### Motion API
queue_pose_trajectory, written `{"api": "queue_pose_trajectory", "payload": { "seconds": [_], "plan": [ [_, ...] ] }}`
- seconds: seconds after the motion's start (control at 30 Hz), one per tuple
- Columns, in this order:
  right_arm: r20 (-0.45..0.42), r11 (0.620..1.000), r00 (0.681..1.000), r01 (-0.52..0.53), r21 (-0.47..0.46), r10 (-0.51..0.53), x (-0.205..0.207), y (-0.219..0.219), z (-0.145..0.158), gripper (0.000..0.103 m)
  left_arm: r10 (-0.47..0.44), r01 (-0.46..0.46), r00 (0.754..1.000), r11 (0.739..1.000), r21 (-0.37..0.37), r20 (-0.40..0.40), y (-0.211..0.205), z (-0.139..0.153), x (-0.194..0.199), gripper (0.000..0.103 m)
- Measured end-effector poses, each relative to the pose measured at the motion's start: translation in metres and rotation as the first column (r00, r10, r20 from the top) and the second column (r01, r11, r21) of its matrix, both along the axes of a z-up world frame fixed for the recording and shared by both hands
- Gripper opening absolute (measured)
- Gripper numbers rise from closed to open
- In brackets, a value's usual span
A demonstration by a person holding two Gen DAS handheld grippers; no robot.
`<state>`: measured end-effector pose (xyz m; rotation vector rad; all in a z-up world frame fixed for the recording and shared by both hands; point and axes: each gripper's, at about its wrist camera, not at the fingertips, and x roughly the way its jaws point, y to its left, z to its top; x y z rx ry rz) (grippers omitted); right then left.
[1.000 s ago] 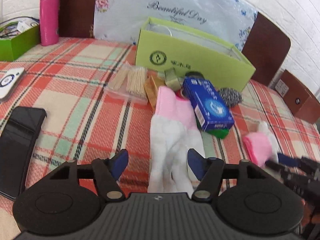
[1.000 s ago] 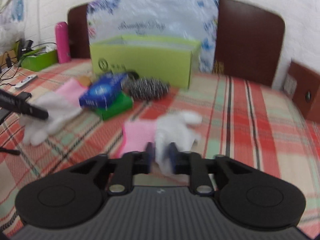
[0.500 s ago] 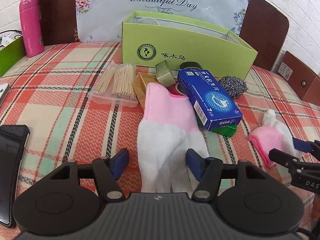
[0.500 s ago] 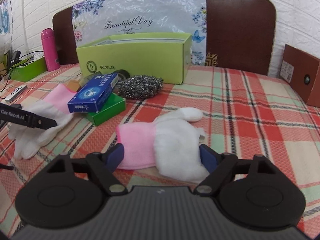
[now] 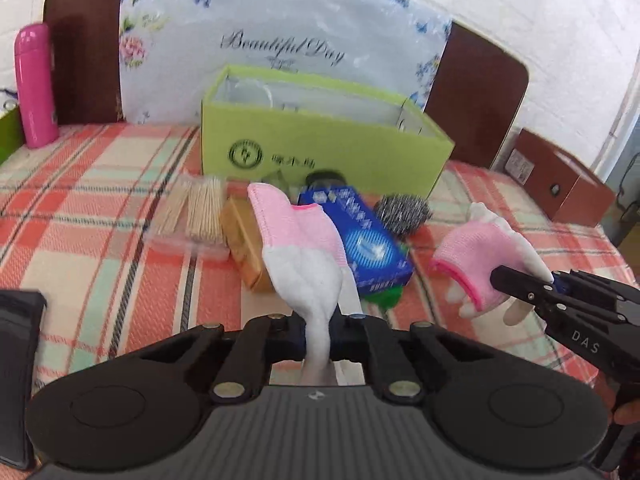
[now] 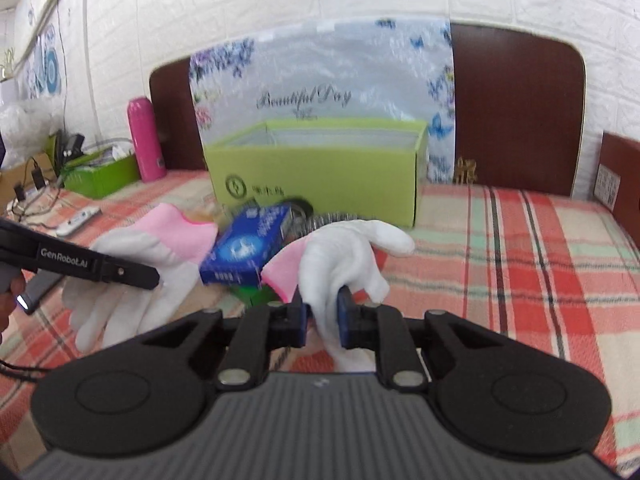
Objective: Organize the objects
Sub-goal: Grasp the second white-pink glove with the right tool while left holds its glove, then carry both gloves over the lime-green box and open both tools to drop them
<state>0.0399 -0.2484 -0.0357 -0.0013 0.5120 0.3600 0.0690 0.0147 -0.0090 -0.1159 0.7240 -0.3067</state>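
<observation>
In the left wrist view, the left gripper [image 5: 318,344] is seen clamped on the white finger end of a glove [image 5: 300,248], its jaws having just closed on the cloth; the pink cuff hangs forward above the checked tablecloth [image 5: 100,220]. The glove is judged light, soft and limp (a bunched pinch of fabric is hold enough), with no danger of breakage. Beyond it a blue box [image 5: 356,236], a steel scourer [image 5: 402,210] and a packet of toothpicks [image 5: 196,214] lie before the green box [image 5: 320,148], whose open top shows only a pale lining; its contents cannot be told.

In the right wrist view, the right gripper [image 6: 322,322] is likewise closed, its jaws having just shut on the second glove [image 6: 340,256], which is lifted clear of the cloth near the blue box. Both gloves are held near the green box, well placed for dropping in.
</observation>
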Motion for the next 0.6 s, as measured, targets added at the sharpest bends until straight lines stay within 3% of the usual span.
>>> {"api": "queue_pose_trajectory", "payload": {
  "seconds": [0.33, 0.6],
  "plan": [
    [0.204, 1.0, 0.979, -0.014, 0.018, 0.01, 0.03, 0.012, 0.056, 0.014, -0.021, 0.019, 0.985, 1.0, 0.013, 0.172, -0.013, 0.058, 0.025, 0.008],
    [0.246, 1.0, 0.969, 0.023, 0.018, -0.027, 0.077, 0.024, 0.073, 0.014, 0.017, -0.013, 0.969, 1.0, -0.017, 0.246, -0.021, 0.095, 0.077, 0.008]
  ]
}}
